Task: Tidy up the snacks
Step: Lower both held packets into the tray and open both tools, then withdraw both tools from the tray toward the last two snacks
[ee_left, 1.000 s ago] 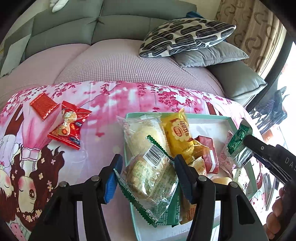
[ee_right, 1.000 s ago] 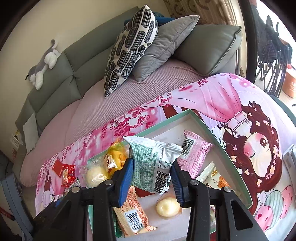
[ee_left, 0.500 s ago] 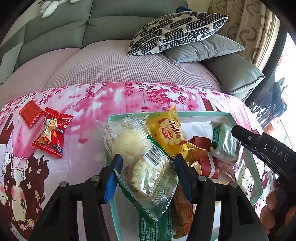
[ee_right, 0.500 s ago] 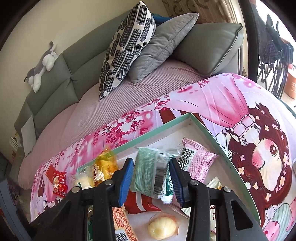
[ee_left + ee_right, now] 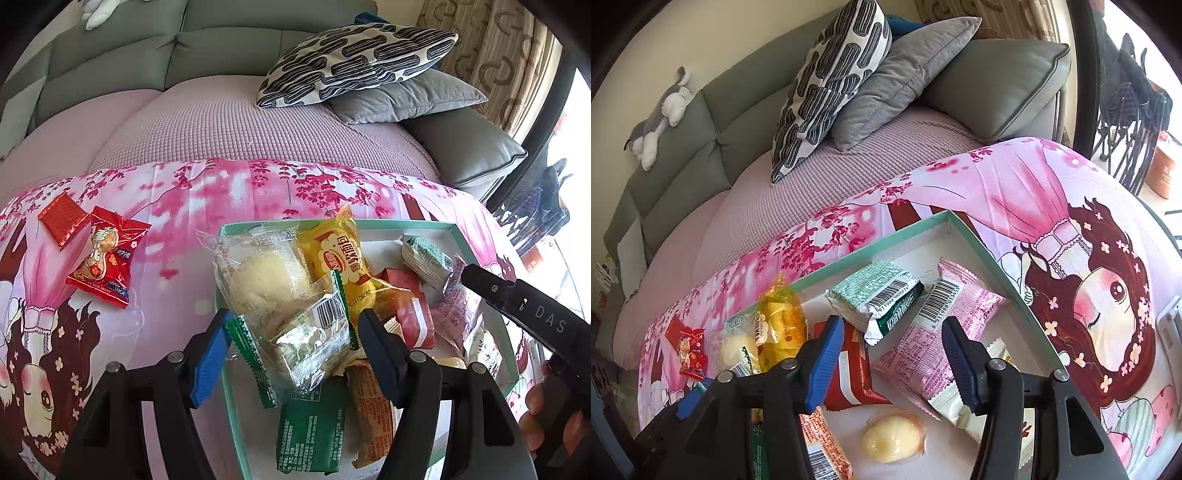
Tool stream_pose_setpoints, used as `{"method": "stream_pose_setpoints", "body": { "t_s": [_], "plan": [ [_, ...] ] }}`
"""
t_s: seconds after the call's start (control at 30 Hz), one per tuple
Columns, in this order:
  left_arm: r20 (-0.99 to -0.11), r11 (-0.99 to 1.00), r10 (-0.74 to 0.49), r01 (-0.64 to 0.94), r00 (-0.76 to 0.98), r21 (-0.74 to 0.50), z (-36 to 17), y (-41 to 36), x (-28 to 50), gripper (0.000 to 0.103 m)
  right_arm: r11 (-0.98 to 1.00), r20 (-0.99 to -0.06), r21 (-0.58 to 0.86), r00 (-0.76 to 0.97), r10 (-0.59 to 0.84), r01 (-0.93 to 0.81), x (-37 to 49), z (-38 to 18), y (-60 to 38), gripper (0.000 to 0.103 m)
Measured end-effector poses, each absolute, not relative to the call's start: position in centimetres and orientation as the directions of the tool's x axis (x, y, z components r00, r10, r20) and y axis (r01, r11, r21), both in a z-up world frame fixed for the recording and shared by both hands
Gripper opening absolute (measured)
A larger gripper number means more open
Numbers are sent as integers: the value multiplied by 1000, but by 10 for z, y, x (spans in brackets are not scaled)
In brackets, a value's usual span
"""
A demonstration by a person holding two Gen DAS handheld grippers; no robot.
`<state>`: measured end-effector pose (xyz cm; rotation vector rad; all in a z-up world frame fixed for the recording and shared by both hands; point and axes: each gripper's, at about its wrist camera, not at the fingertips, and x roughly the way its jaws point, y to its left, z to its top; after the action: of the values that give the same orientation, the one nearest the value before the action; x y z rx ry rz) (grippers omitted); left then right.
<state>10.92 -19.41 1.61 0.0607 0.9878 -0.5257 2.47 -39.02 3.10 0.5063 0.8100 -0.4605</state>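
A teal-rimmed white tray (image 5: 406,224) on the pink cartoon cloth holds several snack packs. My left gripper (image 5: 295,350) hovers over its near left corner, jaws opening. A clear pastry pack with green zigzag edges (image 5: 310,332) lies between the pads on top of the pile, and neither pad presses on it. My right gripper (image 5: 892,362) is also opening, with nothing between its fingers. Just beyond its tips a green-and-white pack (image 5: 875,299) rests on the tray (image 5: 886,240) floor beside a pink pack (image 5: 945,325). That green-and-white pack (image 5: 424,258) also shows in the left wrist view.
Two red packs (image 5: 107,258) (image 5: 62,219) lie on the cloth left of the tray. Behind it stands a grey sofa with a patterned pillow (image 5: 827,85) and a grey one. A plush toy (image 5: 661,118) sits on the backrest. A hand (image 5: 546,406) holds the right gripper.
The right gripper opened and let go of the green-and-white pack, which now lies in the tray. The left jaws widened off the clear pastry pack, leaving it on the pile.
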Motion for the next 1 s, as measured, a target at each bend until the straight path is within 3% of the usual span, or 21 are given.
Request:
{"method": "stream_pose_setpoints", "body": {
  "t_s": [0.13,0.2,1.0],
  "plan": [
    [-800,873,-399,453,449,-181,24,-188,105,74,787,-779,226,592,-209,575,19,36,-385,69],
    [-793,872,-403,453,457,-183,29,-184,102,81,788,-781,217,587,-214,576,16,39,-382,70],
    [-789,932,-301,341,535,-125,40,-139,87,82,835,-806,139,551,-218,533,-14,40,-339,70]
  ]
}}
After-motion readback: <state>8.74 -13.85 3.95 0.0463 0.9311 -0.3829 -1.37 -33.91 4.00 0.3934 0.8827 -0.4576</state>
